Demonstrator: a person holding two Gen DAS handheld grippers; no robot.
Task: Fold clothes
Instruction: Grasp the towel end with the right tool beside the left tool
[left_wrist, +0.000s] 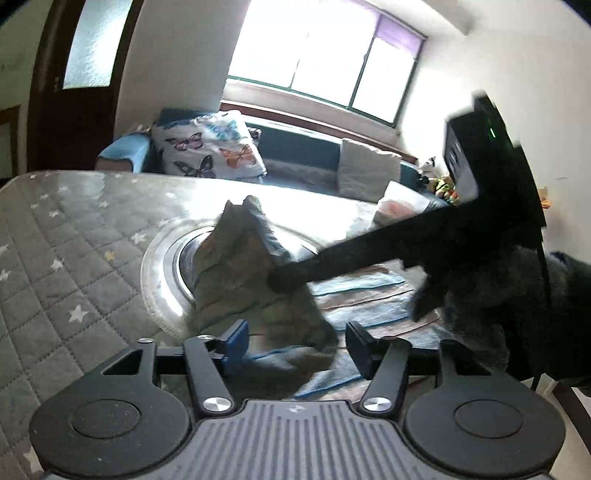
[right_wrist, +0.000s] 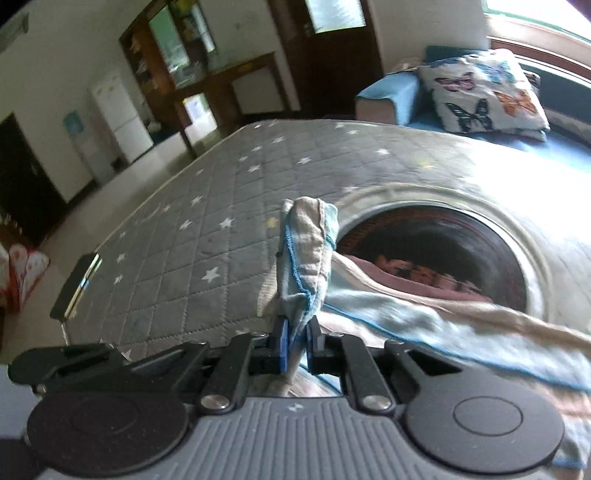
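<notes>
Counter (right_wrist: 207, 206) under a quilted star cover carries the striped cloth (right_wrist: 424, 314), stretched rightward. Right tongs (right_wrist: 297, 343) clenched on its bunched corner, which stands upright. Left tongs (left_wrist: 295, 347) gape released, cloth lying between them, untouched.

My left wrist camera sits just behind the left gripper (left_wrist: 295, 347), close over the striped cloth (left_wrist: 258, 288), looking down across the quilted table cover (left_wrist: 74, 258) toward the window (left_wrist: 325, 62). My right wrist camera rides behind the right gripper (right_wrist: 297, 343), equally near, facing the doorway side. Both views share the cloth, the cover, the round glass inset (left_wrist: 162, 273) and the butterfly cushion (left_wrist: 207, 147).
</notes>
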